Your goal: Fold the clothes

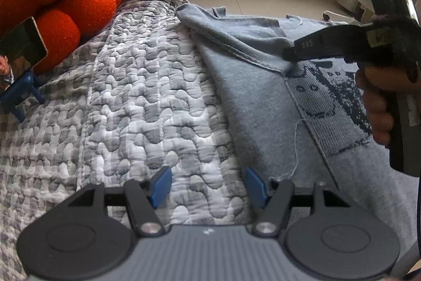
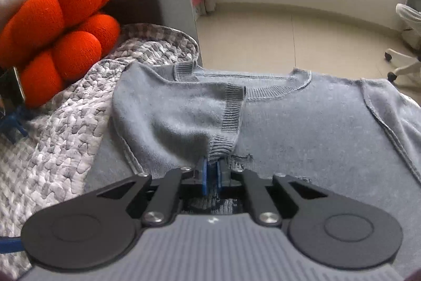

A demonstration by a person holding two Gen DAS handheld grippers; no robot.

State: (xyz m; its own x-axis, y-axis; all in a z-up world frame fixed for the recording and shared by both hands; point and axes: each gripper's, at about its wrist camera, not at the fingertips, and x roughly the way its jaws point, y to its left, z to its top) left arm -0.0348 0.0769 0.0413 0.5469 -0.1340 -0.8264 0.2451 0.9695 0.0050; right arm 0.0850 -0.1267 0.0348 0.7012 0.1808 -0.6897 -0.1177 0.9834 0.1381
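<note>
On the quilted bed [image 1: 126, 86] my right gripper [image 2: 211, 177] pinches the sweater [image 2: 302, 128] cuff, sleeve folded across the chest, while my left gripper [image 1: 208, 187] hovers spread and empty; other sleeve and body remain unfolded.

I see a quilted grey checked cover [image 1: 136, 96] | orange knotted cushion [image 2: 63, 25] (plump lobes) at its far left | phone [image 1: 23, 44] on blue stand [image 1: 23, 94] | grey sofa arm [image 2: 158, 1] | white office chair [image 2: 405, 44]

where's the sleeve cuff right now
In the right wrist view the sleeve cuff sits centre frame, pinched in the right gripper, folded over the sweater.
</note>
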